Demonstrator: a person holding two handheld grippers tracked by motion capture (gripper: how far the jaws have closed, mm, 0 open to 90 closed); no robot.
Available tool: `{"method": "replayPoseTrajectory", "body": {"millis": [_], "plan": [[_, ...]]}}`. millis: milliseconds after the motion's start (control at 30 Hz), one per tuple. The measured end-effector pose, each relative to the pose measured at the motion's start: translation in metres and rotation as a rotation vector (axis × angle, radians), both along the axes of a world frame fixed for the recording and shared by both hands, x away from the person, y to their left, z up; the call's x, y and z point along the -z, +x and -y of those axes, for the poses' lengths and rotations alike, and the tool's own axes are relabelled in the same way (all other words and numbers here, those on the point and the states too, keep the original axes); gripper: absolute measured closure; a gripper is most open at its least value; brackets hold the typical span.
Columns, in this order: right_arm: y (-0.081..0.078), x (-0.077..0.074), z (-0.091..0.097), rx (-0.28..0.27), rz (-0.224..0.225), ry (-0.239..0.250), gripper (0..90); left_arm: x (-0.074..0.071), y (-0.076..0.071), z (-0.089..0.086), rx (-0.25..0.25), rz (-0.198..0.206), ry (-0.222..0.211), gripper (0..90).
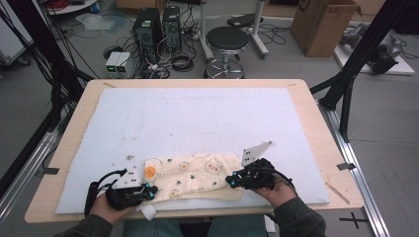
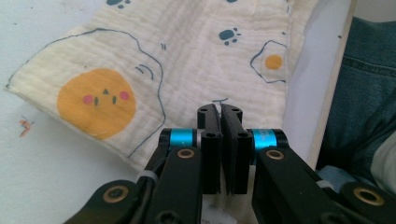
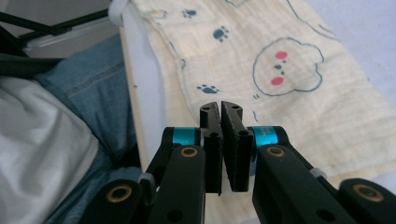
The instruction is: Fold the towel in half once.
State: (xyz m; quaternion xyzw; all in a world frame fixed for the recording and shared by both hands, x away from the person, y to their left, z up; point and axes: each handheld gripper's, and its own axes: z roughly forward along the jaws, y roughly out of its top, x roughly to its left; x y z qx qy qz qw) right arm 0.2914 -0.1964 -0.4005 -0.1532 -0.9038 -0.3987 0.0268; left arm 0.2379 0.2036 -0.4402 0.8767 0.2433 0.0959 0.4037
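Cloth (image 1: 192,176) lies folded along the mat's (image 1: 197,123) near edge. My left gripper (image 2: 220,112) and right gripper (image 3: 220,108) are closed at its two ends; whether they pinch fabric, I cannot tell. Lift both evenly, keeping it taut.

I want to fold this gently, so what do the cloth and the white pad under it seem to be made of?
Cloth: probably soft cotton muslin, matte; its cream surface shows a fine crinkled weave with printed animals. Pad: possibly foam board, matte white, scuffed and marked, its cut edge looking thick.
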Motion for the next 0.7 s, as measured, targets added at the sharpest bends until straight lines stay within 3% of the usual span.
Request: {"method": "replayPoseTrajectory", "body": {"millis": [367,700], "plan": [[-0.015,-0.006,0.001,-0.019,0.005,-0.003,87.4,-0.003,-0.002,-0.001,-0.028,0.035,-0.016,89.2],[-0.022,0.022,0.001,-0.024,-0.052,-0.076,87.4,-0.006,-0.001,-0.007,-0.071,0.052,-0.030,89.2]]}}
